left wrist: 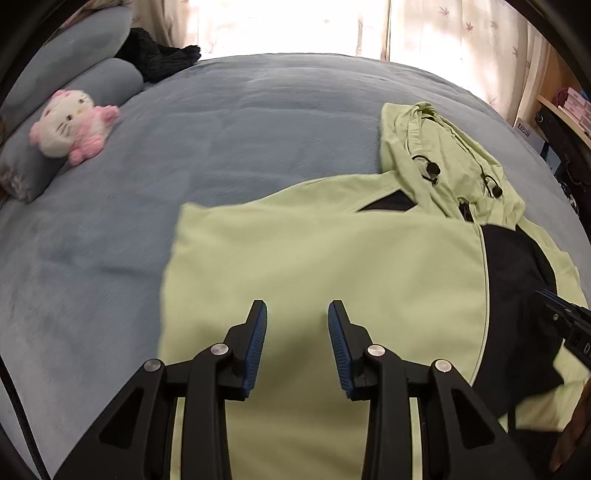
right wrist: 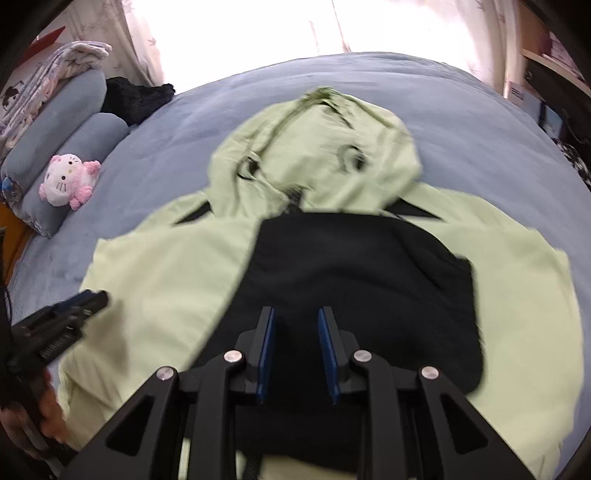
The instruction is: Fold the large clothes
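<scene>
A light green hooded jacket with a black front panel lies flat on a blue-grey bed, its hood pointing to the far side. Its left side is folded inward. My left gripper is open and empty, just above the folded green part. My right gripper is open and empty above the black panel. The right gripper's tip shows at the right edge of the left wrist view. The left gripper shows at the left of the right wrist view.
A pink and white plush toy lies by grey-blue pillows at the far left. A dark garment sits near the pillows. Curtains hang behind the bed. Shelves stand at the right.
</scene>
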The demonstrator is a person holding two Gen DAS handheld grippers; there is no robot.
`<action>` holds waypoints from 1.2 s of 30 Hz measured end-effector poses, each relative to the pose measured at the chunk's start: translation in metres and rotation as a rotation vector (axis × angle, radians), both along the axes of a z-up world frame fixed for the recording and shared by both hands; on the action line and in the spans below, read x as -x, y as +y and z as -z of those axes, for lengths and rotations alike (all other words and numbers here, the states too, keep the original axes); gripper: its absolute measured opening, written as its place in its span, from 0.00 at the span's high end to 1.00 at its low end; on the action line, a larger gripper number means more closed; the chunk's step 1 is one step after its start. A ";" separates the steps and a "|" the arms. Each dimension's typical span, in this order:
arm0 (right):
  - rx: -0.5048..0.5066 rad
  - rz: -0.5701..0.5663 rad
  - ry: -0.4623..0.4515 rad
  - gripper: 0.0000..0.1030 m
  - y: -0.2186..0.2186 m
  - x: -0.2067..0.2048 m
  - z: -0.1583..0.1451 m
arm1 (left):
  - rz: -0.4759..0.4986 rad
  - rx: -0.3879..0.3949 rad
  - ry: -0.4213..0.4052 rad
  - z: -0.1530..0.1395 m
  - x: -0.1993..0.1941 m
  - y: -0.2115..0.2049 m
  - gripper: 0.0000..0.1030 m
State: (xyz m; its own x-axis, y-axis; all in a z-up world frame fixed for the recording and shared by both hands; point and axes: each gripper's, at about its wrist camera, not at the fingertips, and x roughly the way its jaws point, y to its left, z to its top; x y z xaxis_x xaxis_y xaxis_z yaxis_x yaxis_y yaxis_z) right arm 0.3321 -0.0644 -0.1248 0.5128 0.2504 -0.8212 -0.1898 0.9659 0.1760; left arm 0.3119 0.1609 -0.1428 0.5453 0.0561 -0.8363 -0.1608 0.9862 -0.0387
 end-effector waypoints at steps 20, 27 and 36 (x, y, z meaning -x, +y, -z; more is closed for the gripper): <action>-0.008 0.199 -0.047 0.96 -0.093 -0.046 0.034 | -0.141 -0.137 -0.038 0.036 -0.066 0.050 0.53; 0.016 0.214 -0.079 0.93 -0.089 -0.029 0.027 | -0.157 -0.117 -0.044 0.040 -0.063 0.062 0.53; -0.009 0.246 -0.054 0.90 -0.099 -0.002 0.008 | -0.165 -0.124 -0.020 0.024 -0.044 0.062 0.53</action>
